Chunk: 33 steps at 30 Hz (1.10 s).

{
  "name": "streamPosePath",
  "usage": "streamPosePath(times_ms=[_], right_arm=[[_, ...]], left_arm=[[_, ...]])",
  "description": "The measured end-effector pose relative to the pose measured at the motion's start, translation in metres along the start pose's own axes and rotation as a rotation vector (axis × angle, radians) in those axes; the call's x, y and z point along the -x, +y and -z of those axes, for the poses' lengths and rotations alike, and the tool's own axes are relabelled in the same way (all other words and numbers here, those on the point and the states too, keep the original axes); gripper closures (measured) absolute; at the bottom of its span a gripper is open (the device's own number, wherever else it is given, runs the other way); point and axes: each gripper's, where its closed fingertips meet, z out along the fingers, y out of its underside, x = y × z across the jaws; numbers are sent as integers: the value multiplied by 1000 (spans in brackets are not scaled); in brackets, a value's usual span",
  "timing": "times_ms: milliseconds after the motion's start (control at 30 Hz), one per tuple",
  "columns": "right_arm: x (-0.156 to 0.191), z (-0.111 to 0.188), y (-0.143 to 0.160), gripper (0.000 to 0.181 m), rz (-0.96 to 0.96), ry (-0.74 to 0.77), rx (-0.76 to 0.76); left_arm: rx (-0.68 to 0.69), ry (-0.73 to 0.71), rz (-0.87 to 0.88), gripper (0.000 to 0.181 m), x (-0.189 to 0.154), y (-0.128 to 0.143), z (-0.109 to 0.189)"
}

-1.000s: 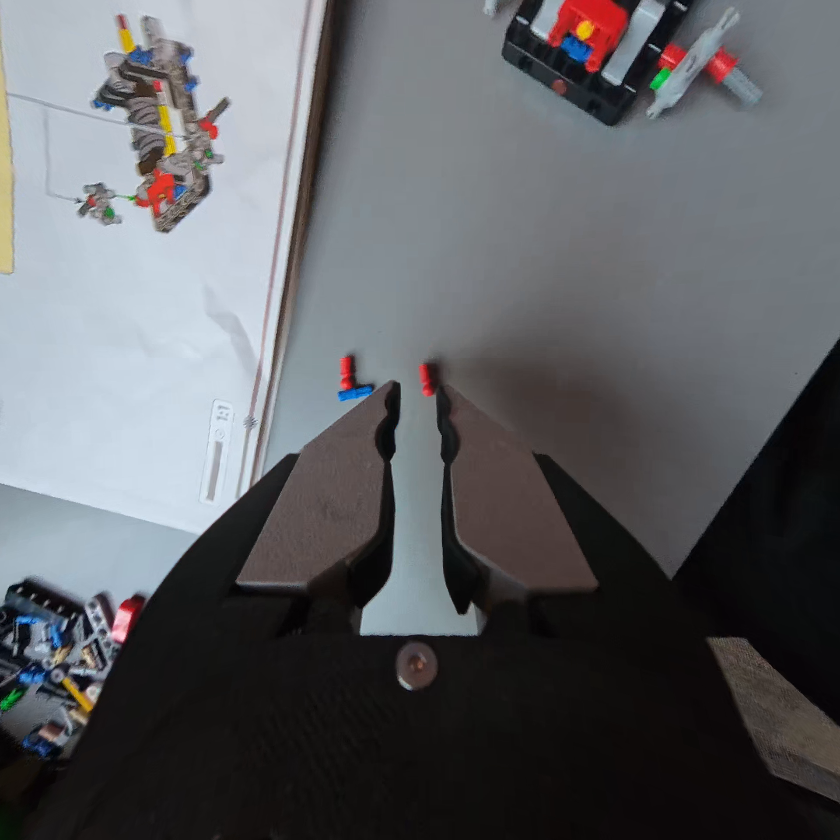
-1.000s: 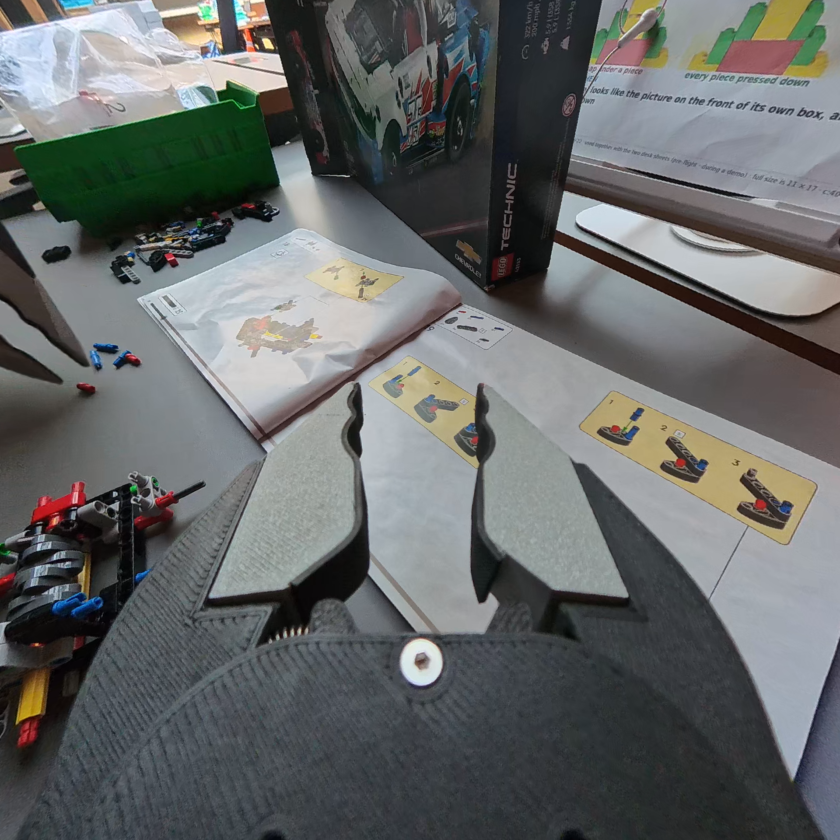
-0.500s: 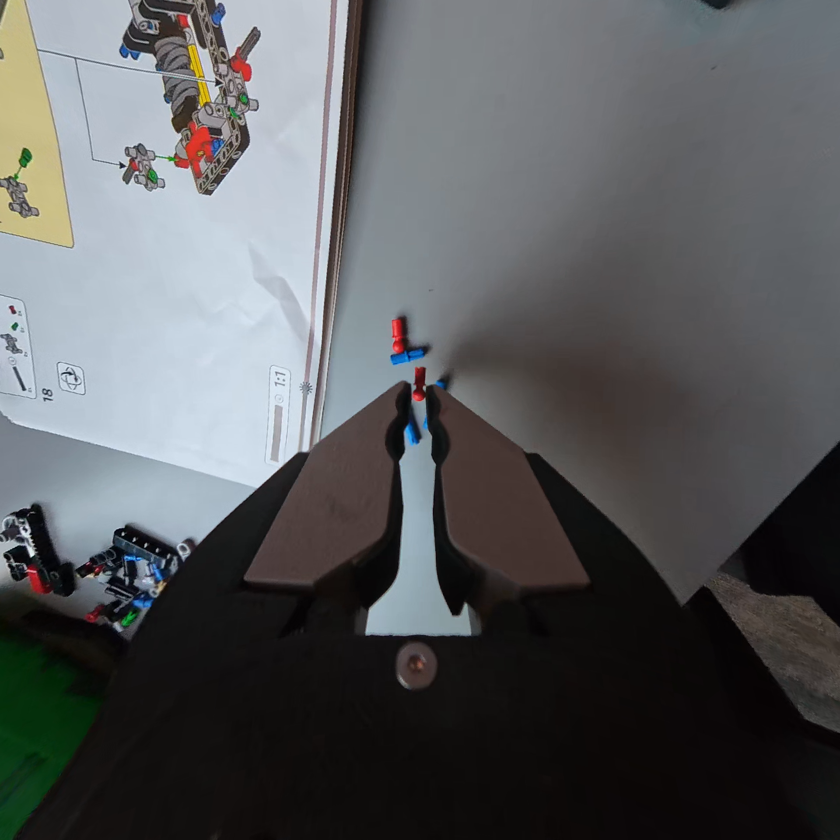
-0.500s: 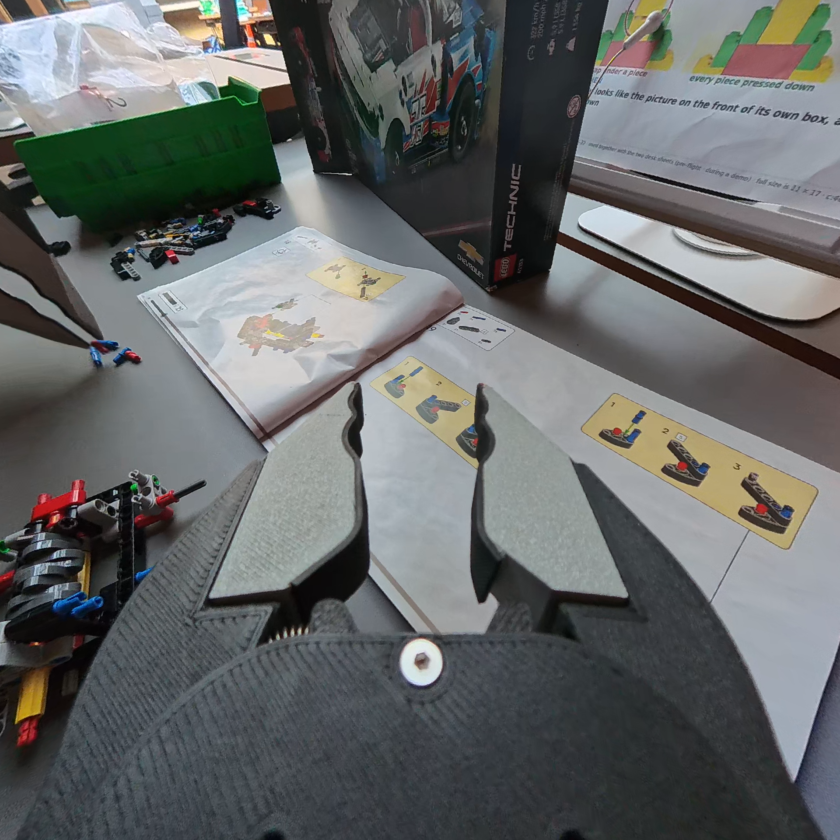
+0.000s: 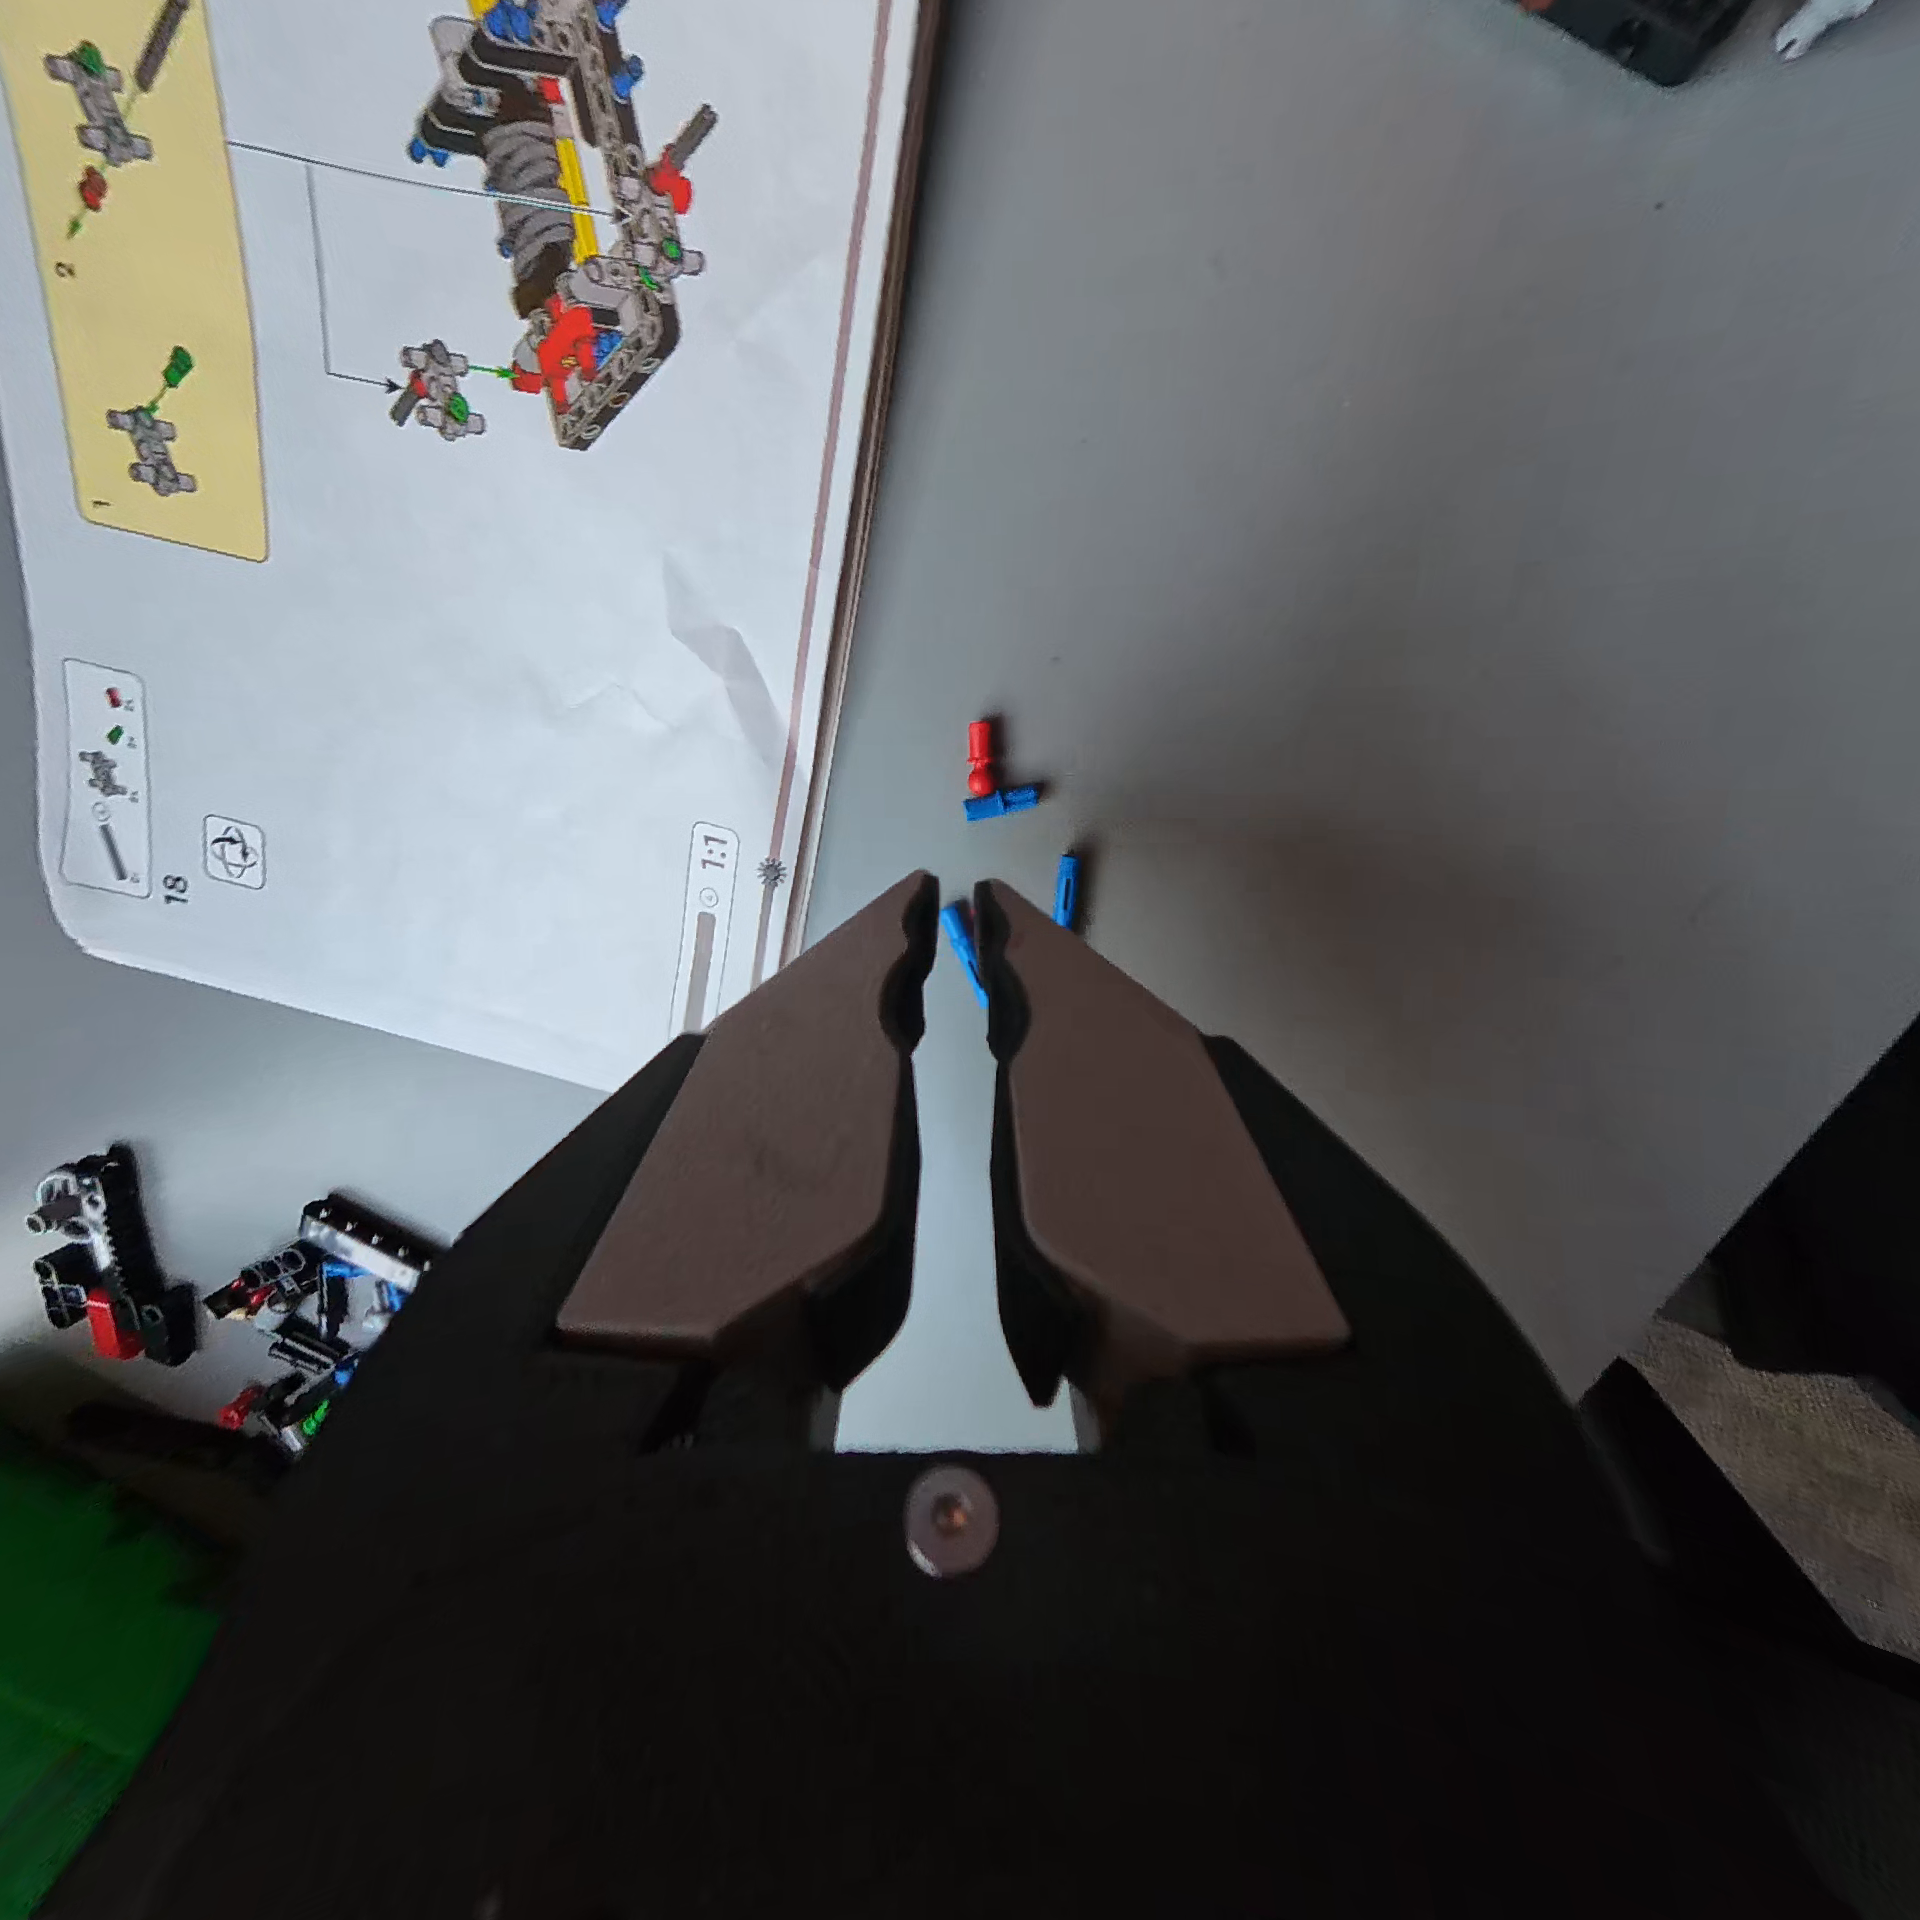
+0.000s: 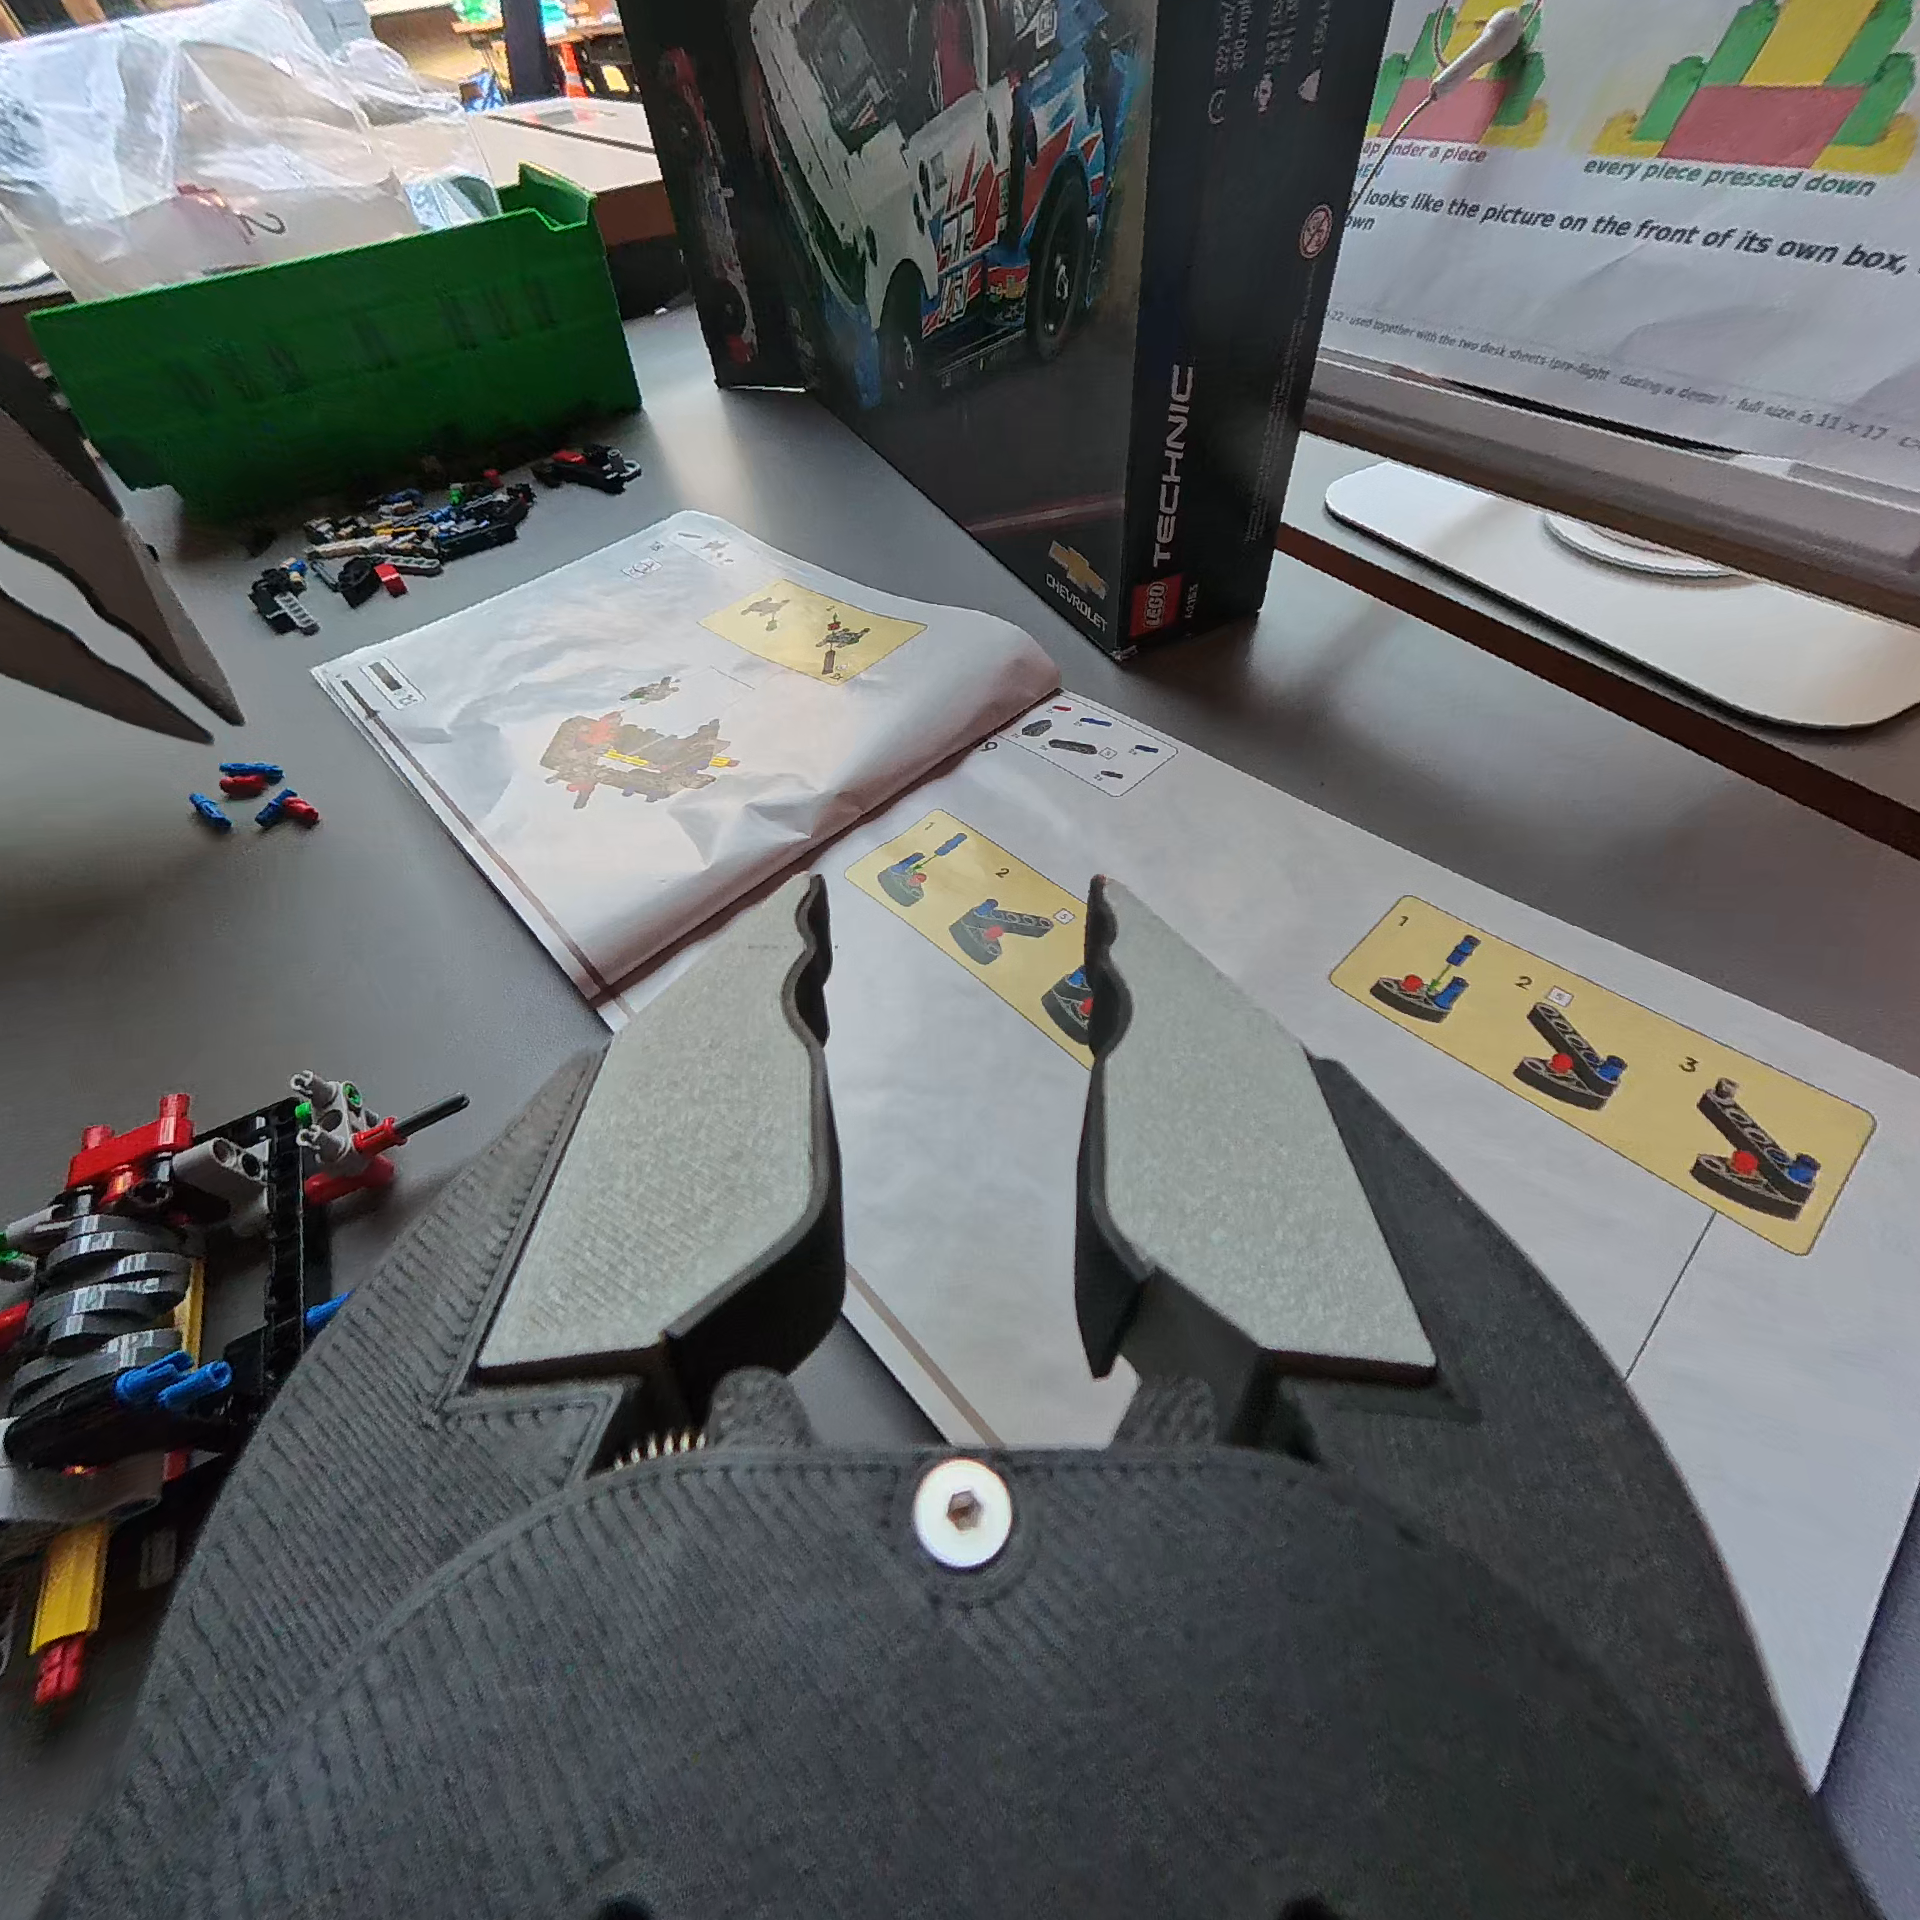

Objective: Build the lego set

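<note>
My left gripper (image 5: 956, 885) hovers just above a small group of loose pins on the grey table (image 5: 1403, 520), its jaws a narrow slit apart and holding nothing. A blue pin (image 5: 961, 945) lies on the table below the slit. Another blue pin (image 5: 1067, 888) and a red pin (image 5: 982, 748) against a blue one (image 5: 1000, 802) lie just beyond. The left gripper also shows in the right wrist view (image 6: 223, 725), above the pins (image 6: 249, 790). My right gripper (image 6: 956, 894) is open and empty over a printed sheet (image 6: 1351, 1195). The part-built model (image 6: 135, 1247) lies to its left.
The open instruction booklet (image 5: 468, 582) lies left of the pins, and it also shows in the right wrist view (image 6: 665, 717). A pile of loose pieces (image 6: 416, 530) sits before a green bin (image 6: 343, 343). The set's box (image 6: 987, 312) stands behind, and a monitor foot (image 6: 1621, 603) stands at the right. There is about 30 cm between the tips of the two grippers. Between my right fingertips and the part-built model (image 6: 135, 1247) there is roughly 15 cm.
My left gripper narrowed, moved with a single red pin from open table to the pin group and has now risen without it. The right gripper has not moved.
</note>
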Motion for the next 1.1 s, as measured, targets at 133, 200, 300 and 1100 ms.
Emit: streamPosePath(times_ms=[133,200,300,1100], right_arm=[[0,0,0,134,1,2,-1],[0,0,0,134,-2,2,-4],[-1,1,-2,134,-4,7,-15],[7,-4,-7,133,-71,-60,-47]], left_arm=[[-55,-41,68,177,15,3,11],[-90,-76,122,178,26,5,15],[-196,-96,208,177,35,0,20],[-666,-402,316,181,100,0,23]])
